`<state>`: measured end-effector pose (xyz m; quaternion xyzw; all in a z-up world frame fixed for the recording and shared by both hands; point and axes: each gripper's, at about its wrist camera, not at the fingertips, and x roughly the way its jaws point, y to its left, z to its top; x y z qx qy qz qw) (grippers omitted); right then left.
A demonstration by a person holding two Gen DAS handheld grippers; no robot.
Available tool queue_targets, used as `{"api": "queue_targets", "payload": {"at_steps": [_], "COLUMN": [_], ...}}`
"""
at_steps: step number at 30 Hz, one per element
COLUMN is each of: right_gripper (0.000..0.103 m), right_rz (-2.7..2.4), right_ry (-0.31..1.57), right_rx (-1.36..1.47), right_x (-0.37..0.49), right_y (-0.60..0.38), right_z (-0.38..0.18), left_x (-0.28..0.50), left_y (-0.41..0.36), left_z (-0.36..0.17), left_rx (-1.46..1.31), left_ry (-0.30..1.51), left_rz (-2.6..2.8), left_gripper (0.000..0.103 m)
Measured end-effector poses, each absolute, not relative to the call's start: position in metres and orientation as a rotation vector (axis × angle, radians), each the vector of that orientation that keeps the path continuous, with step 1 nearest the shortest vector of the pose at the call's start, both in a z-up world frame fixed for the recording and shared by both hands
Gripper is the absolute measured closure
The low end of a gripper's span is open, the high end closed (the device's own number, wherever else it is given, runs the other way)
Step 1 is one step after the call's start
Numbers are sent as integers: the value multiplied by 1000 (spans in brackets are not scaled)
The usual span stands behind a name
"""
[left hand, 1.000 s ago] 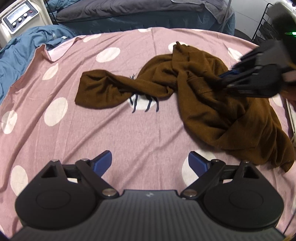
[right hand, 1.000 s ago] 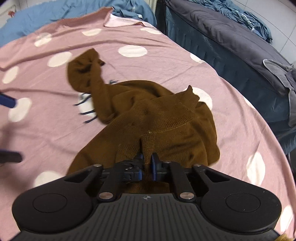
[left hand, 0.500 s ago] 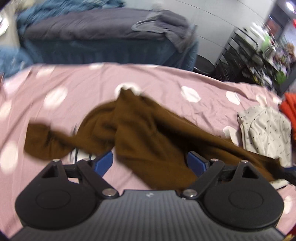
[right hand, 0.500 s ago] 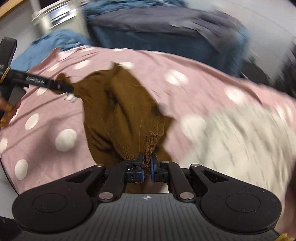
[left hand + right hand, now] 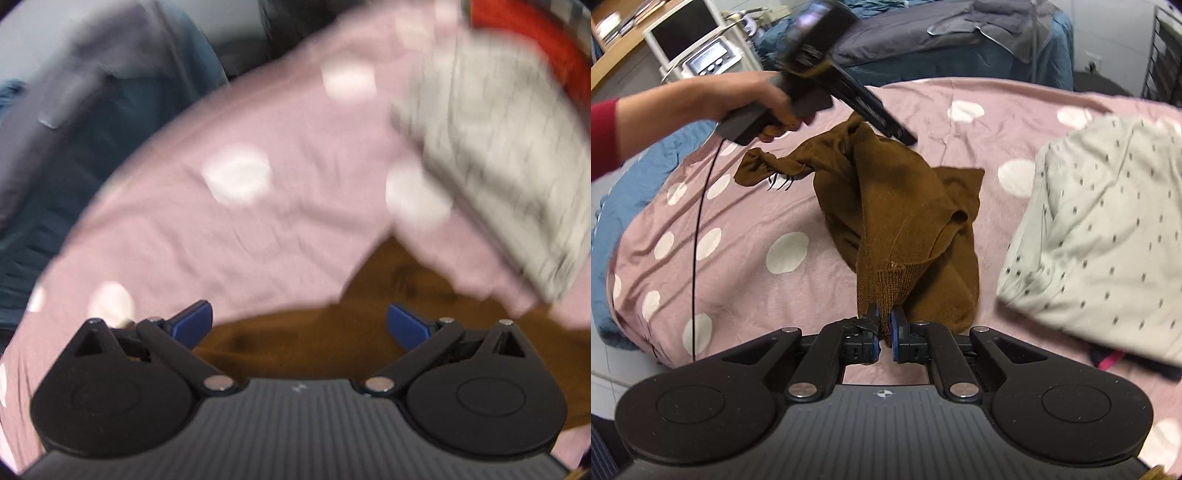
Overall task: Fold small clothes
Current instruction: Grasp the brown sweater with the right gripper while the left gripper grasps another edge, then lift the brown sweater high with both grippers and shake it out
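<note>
A brown knitted sweater (image 5: 894, 206) lies bunched on the pink polka-dot sheet (image 5: 746, 236), partly lifted. My right gripper (image 5: 883, 328) is shut on its ribbed hem and holds it up. My left gripper (image 5: 299, 325) is open, jaws wide apart, just above the sweater (image 5: 317, 332) in the blurred left wrist view. In the right wrist view the left gripper (image 5: 905, 138) hovers over the sweater's far edge, held by a hand.
A white patterned garment (image 5: 1100, 236) lies on the sheet at the right, also showing in the left wrist view (image 5: 498, 155). Something red (image 5: 535, 48) lies beyond it. A dark blue bed (image 5: 960, 48) and a white machine (image 5: 701, 48) stand behind.
My right gripper has pulled the sweater's hem up and toward the right side of the sheet. My left gripper has swung right and moved over the sweater, still open.
</note>
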<state>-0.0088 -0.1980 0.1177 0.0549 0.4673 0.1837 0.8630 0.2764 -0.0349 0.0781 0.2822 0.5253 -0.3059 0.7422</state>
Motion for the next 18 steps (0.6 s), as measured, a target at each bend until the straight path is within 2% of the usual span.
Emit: {"api": "queue_targets", "payload": {"at_steps": [2,5,7,9,10,15,18], "right_gripper": [92,92,92,92,91,91,91], "right_rz": [372,347,336,331,329,318,316], "right_ry": [976,982,980,974,973,976,962], "right_rx": [132,170,187,192,196,224,215], "right_x": [-8,-4,-4,-5,-6,-6,-6], "right_y": [-199,-203,-205,-207,-207,-211,-213], "right_z": [115,113,114,115,115,113,118], "left_x": [278,270,267,268,269,262,253], "left_y": [-44,-43,-38,-32,-29,-12,4], "left_z": [52,38,37,39,42,53,80], "left_rx": [728,754,723,632,609,545,486], "left_ry": [1195,1141,1119,1180,1192,1186,1071], "left_rz": [-685,-804,-844,-919,-934,-902,-826], "left_gripper": [0,0,6,44,47,86,89]}}
